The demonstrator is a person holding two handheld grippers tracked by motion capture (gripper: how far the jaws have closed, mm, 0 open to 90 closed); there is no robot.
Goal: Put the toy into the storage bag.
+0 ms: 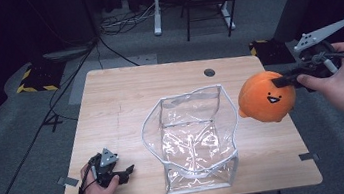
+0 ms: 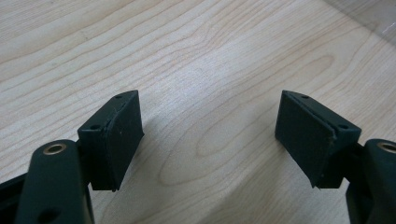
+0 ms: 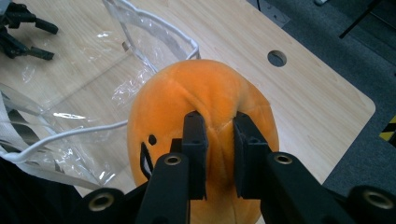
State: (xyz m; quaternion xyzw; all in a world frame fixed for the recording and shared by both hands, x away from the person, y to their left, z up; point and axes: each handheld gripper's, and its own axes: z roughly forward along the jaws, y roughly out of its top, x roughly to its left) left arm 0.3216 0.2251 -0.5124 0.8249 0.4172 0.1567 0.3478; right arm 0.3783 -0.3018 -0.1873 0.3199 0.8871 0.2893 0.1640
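Your right hand-held gripper (image 1: 286, 81) has its jaws pinched into the fabric of an orange plush toy (image 1: 265, 97) with a smiling face, holding it in the air just off the right side of a clear plastic zip bag (image 1: 193, 142) — the pickup looks done. The bag stands open-topped and empty mid-tabletop (image 1: 124, 90). Your left hand-held gripper (image 1: 119, 174) rests near the front left corner, jaws wide apart, holding nothing. What is left, by my reading — carry the plush over the opening, lower it in, let go.
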